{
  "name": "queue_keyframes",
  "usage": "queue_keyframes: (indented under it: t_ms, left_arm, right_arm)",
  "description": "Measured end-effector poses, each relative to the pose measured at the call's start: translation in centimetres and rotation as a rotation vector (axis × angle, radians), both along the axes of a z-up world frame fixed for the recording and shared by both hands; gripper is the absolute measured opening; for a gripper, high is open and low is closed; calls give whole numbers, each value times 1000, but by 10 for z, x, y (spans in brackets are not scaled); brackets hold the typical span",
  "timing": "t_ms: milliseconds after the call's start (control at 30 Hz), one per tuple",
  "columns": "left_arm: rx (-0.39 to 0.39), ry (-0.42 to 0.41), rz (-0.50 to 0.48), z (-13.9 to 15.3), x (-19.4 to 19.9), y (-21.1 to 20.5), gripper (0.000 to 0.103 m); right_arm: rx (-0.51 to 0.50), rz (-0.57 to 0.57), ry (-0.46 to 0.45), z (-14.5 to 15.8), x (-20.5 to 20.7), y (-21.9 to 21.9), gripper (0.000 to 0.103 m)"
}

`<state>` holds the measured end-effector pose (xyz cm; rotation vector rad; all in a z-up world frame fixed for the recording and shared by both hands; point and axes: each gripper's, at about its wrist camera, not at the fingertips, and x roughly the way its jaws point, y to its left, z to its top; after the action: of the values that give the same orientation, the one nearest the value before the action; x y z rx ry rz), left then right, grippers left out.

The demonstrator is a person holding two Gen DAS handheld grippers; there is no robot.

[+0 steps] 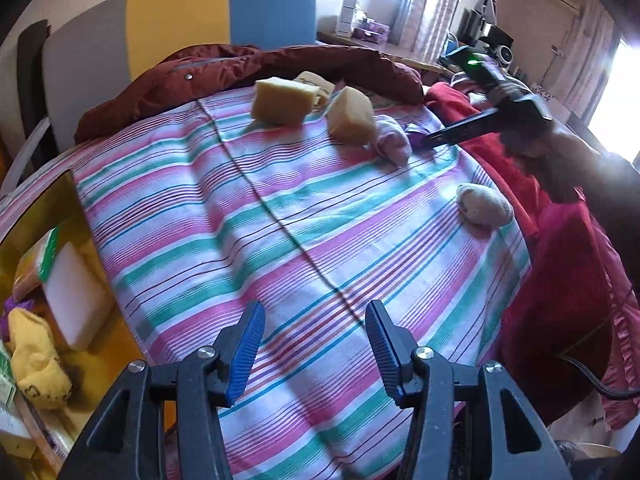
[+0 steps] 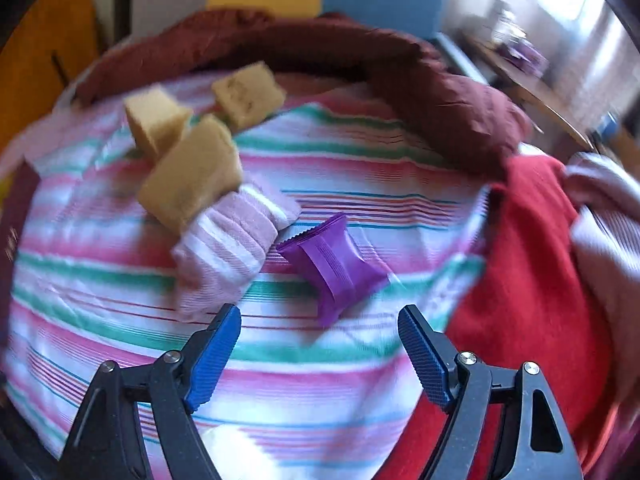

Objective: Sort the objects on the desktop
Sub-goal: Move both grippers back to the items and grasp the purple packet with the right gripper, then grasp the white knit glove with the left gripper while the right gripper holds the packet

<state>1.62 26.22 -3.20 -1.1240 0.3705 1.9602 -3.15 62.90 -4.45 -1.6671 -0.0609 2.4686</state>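
We hold both the left gripper and right gripper with jaws apart; box at lower left partly filled; sponges, socks, purple packet remain

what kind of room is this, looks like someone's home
Probably a bedroom or living room at home: a striped cloth spread out beside a red quilted cover, curtained windows, and a cluttered desk behind.

Left wrist cam sits back and fairly high, looking across the whole striped cloth, sponges in the upper middle. Right wrist cam is way closer, angled down at the purple packet mid-frame. Both share the sponges and rolled sock.
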Motion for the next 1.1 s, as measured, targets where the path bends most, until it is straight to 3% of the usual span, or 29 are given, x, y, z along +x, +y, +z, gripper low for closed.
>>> queue_keyframes:
  t_ms: [200, 300, 367, 433, 633, 767, 967, 1033, 1100]
  left_arm:
    - [-9, -29, -5, -8, -7, 12, 53]
    - [-16, -44, -5, -13, -10, 18, 53]
    - [-20, -51, -8, -15, -11, 22, 53]
    - [-19, -52, -16, -15, -11, 27, 53]
    - [-10, -70, -50, -14, -11, 49, 53]
    - [30, -112, -93, -9, -11, 76, 53]
    - [77, -179, -179, -3, -2, 131, 53]
    - [104, -229, -217, -3, 4, 152, 60]
    - [126, -269, -229, -5, 9, 169, 75]
  right_arm:
    - [43, 76, -50, -19, -23, 6, 91]
    - [47, 96, -59, -25, -30, 8, 88]
    - [6, 92, -58, -27, -31, 10, 71]
    - [-31, 71, -33, -24, -28, 14, 41]
    - [-92, 4, 1, -18, -3, 22, 40]
    - [-173, -166, 148, 2, 25, 52, 40]
    - [-232, -280, 313, 32, 42, 80, 40]
    - [-231, -286, 323, 33, 36, 82, 40]
    - [-222, -290, 325, 34, 33, 80, 40]
